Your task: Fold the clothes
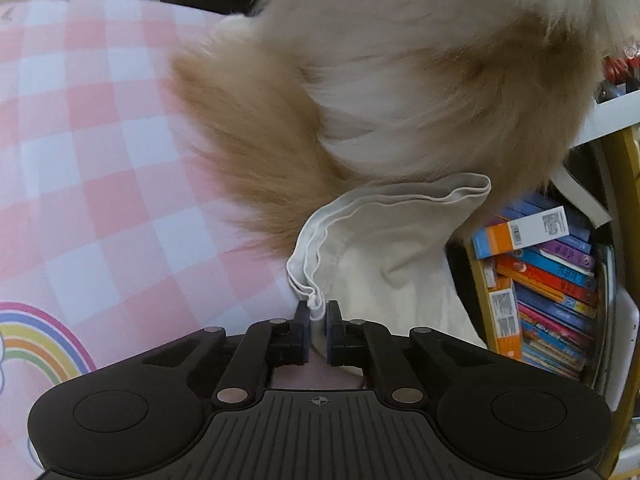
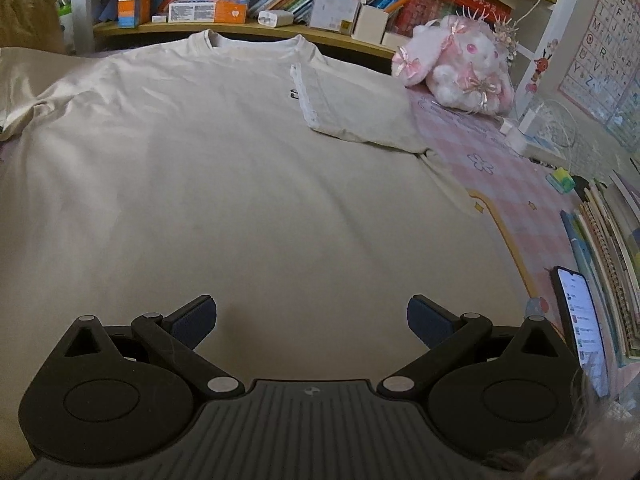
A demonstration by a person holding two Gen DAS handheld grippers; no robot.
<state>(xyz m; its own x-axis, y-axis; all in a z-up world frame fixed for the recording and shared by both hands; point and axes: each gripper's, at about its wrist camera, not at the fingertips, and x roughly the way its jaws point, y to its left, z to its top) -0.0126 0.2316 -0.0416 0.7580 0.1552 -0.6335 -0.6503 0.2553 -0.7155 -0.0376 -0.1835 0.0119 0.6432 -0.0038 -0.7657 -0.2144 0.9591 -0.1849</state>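
1. Right wrist view shows the cream T-shirt (image 2: 224, 184) spread front-up over the pink checked sheet (image 2: 516, 184), collar toward the bookshelf (image 2: 248, 28). Its sleeve on the plush-rabbit side is already folded inward; the opposite sleeve runs out of frame at the far left edge.
2. Risk, largest first: the fluffy tan-and-white animal (image 1: 400, 92) (species not certain; it fills much of the left wrist view) stands or lies directly over the sleeve region. If the sleeve is drawn across, its weight could pin the cloth, drag the shirt body out of square and undo the flat lay.
3. Risk: the hold on the hem is narrow and at the very edge. A sharp tug could slip the fabric out of the pads, dropping the sleeve part-way and leaving a crooked crease.
4. Risk: the lit phone (image 2: 578, 320) sits on the sheet just beside the shirt's lower corner; a later hem fold could sweep cloth against it.
5. Left gripper (image 1: 318, 316): jaws drawn nearly together, pinching the bunched sleeve hem (image 1: 316, 304) between the pads.
6. Right gripper (image 2: 312, 316): jaws spread wide, nothing between them, held above the shirt's lower body; contact with the cloth cannot be confirmed.
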